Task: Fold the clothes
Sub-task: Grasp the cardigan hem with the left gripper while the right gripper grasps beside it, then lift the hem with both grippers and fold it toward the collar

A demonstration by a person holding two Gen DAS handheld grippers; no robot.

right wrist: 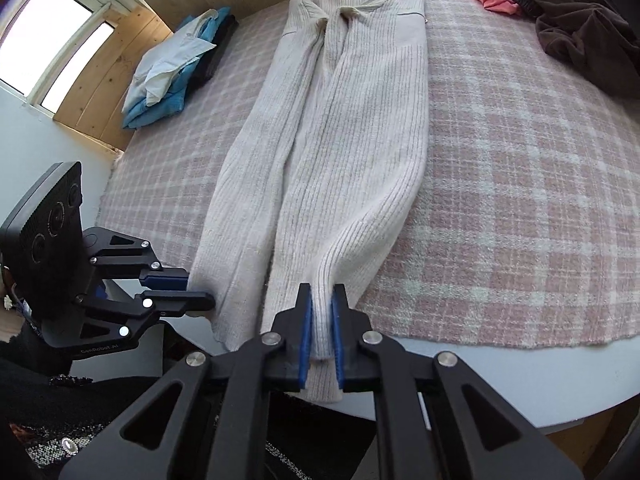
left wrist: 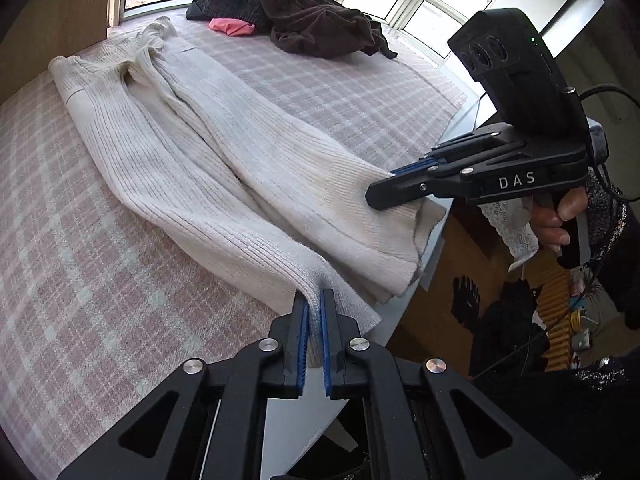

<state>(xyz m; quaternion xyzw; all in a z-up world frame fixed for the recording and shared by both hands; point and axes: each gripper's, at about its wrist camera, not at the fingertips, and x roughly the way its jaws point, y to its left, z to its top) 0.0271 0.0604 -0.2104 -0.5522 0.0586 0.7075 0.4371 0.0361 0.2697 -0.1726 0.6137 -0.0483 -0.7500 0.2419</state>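
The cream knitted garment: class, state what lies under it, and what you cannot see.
Under the cream knitted garment lies the pink checked blanket, visible all round it. The blanket beneath the knit is covered. Both the left gripper and right gripper pinch its near hem.

One cream ribbed knit garment (right wrist: 340,128) lies lengthwise on the pink plaid blanket (right wrist: 520,208), its hem at the near edge.

Two black grippers hold that hem: the left gripper (left wrist: 315,312) and the right gripper (right wrist: 321,312), one apiece on the near corners, each with two blue-padded fingers closed on the knit.

One heap of dark clothes (left wrist: 288,12) sits at the far edge of the blanket by the window, a dark brown garment (left wrist: 324,28) on top and one pink piece (left wrist: 232,26) showing beneath.

One stack of folded clothes (right wrist: 172,72), blue and white, rests at the blanket's far left corner.
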